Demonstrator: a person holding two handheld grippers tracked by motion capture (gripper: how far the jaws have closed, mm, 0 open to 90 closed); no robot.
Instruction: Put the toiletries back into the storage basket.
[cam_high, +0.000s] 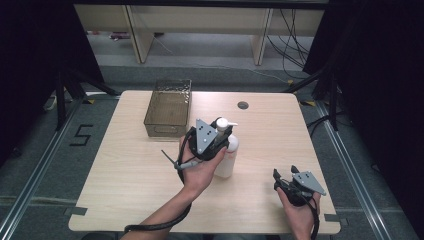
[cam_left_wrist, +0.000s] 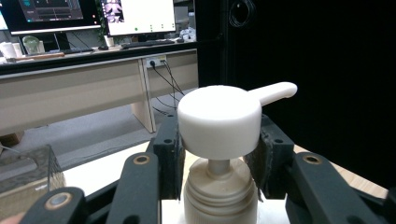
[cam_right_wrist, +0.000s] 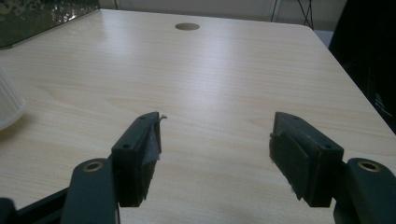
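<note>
Going L to R across the table: a clear mesh-patterned bin sits toward the far-left, at approx 11 o'clock from table centre, long axis running near-to-far. Just R of it, near centre, the white pump bottle stands upright, long axis vertical; in the high view its spout points to approx 3 o'clock, and in the left gripper view the spout sticks out to the R and slightly up. The left gripper comes at the bottle from approx 8 o'clock, w/ the left hand behind it. Its jaws are partly closed, one on each side of the pump head, pads against its lower edge above the neck, so it has hold of the bottle at the pump. A round hole lies in the tabletop at approx 1 o'clock from the bottle. Far R, near the table's front edge at approx 4 o'clock from the bottle, the right gripper rests low in the right hand, jaws spread wide w/ bare wood between them, holding nothing.
</note>
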